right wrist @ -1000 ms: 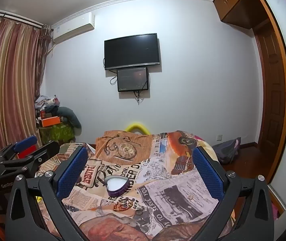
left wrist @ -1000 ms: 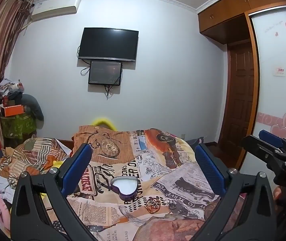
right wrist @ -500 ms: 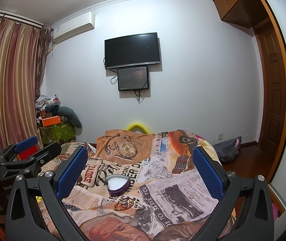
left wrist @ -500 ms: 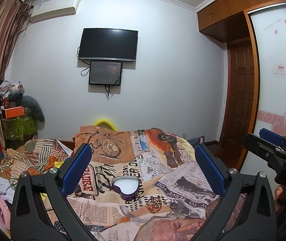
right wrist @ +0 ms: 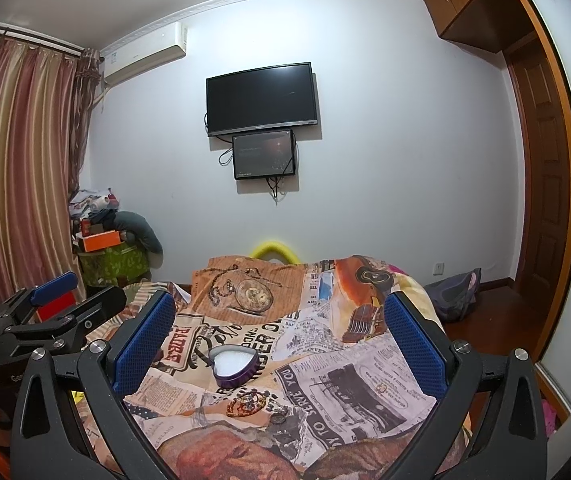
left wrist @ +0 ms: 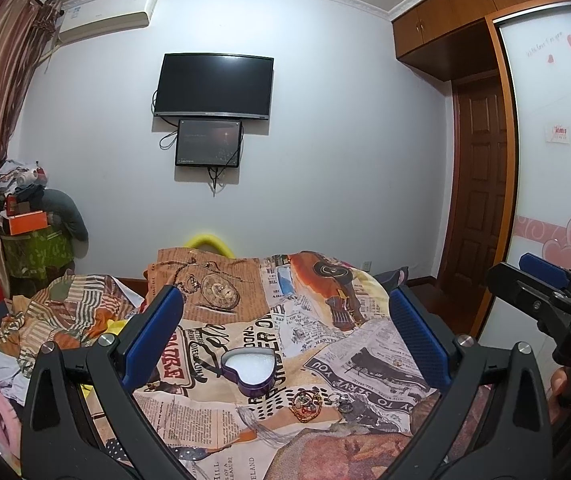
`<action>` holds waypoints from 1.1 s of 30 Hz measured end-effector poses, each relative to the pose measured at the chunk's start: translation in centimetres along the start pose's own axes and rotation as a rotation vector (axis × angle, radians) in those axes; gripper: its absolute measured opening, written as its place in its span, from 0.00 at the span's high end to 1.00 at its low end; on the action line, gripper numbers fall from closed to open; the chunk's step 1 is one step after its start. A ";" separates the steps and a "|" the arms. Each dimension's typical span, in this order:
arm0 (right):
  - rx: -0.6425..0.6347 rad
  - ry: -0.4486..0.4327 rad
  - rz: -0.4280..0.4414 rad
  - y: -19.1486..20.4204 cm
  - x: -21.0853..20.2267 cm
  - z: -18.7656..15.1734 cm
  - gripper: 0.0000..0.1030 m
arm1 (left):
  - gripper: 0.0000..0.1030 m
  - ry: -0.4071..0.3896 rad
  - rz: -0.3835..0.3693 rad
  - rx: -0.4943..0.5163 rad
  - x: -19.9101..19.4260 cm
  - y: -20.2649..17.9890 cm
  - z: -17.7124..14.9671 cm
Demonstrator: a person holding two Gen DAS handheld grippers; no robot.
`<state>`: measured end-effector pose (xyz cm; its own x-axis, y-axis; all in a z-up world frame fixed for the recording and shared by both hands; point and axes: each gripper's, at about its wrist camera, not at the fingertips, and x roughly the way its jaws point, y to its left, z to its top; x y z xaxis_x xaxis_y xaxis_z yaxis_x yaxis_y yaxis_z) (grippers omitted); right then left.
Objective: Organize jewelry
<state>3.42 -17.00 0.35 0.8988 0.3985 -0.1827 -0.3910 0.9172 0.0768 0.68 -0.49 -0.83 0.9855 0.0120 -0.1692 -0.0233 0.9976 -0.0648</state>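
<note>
Both the left gripper and the right gripper hover spread wide and empty above the bedspread, level, side by side. The heart-shaped box lies open ahead; the gold bracelet and small ring, just nearer than it, could slip from wide pads or snag the soft cloth.

Right claw gapes wide — heart-shaped box lies beyond, on the bedspread.

A purple heart-shaped tin with white lining sits on an orange newspaper-print bedspread.
</note>
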 end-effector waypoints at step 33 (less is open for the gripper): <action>-0.003 0.017 -0.004 0.0 0.1 0.1 0.00 | 0.00 0.007 -0.001 0.002 0.3 0.1 -0.4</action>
<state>3.51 -16.95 0.43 0.8969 0.3945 -0.2000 -0.3880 0.9188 0.0728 0.95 -0.39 -1.30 0.9843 0.0105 -0.1759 -0.0219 0.9978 -0.0631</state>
